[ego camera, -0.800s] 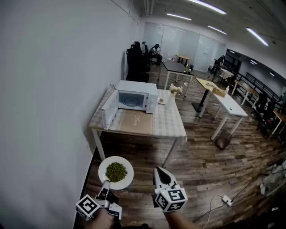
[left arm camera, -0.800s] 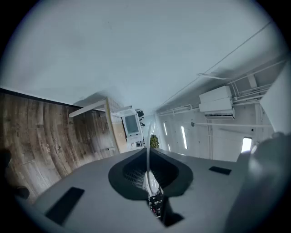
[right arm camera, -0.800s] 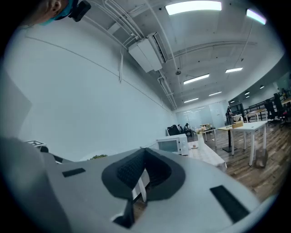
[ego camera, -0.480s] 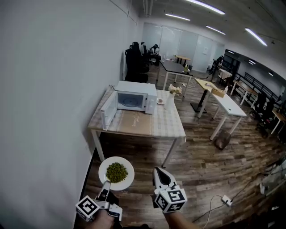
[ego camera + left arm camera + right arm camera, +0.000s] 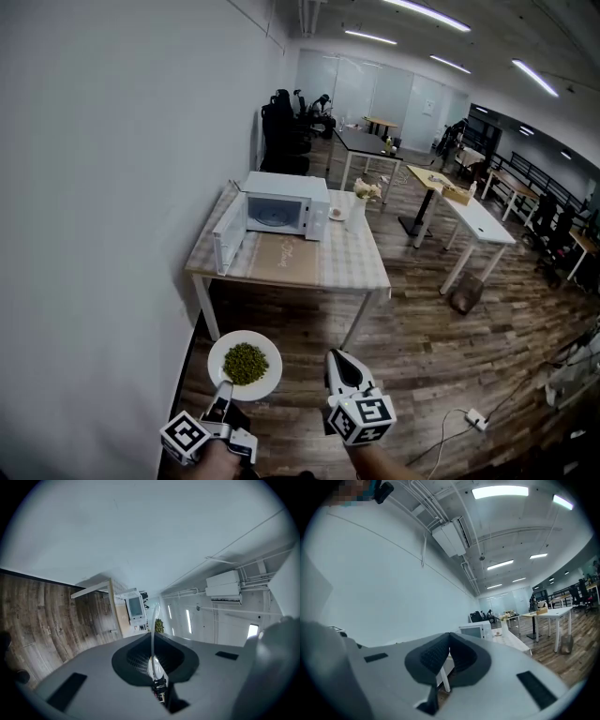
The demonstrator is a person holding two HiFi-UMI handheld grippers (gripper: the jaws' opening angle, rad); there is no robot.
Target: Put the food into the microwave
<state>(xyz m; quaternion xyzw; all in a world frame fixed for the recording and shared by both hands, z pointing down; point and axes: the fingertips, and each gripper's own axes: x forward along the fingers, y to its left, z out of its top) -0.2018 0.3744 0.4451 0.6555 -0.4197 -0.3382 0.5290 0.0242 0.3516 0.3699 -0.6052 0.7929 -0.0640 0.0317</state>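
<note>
A white plate (image 5: 245, 365) heaped with green food (image 5: 244, 363) is held level over the floor, its near rim pinched in my left gripper (image 5: 223, 389), which is shut on it. Seen edge-on in the left gripper view, the plate (image 5: 153, 634) rises from between the jaws, with the green food (image 5: 159, 626) past it. My right gripper (image 5: 343, 368) is beside it, shut and empty; its pads (image 5: 440, 656) meet. The white microwave (image 5: 284, 204) stands on a table (image 5: 352, 258) well ahead, its door (image 5: 230, 232) swung open to the left.
A white wall (image 5: 112, 206) runs close along my left. A small cup (image 5: 338, 211) and a vase of flowers (image 5: 361, 198) stand right of the microwave. Desks (image 5: 480, 222), office chairs (image 5: 281, 131) and a floor cable (image 5: 452, 422) fill the room beyond, on wood flooring.
The table and microwave have shifted very slightly in the head view. Both grippers and the plate keep nearly the same places at the bottom of the frame.
</note>
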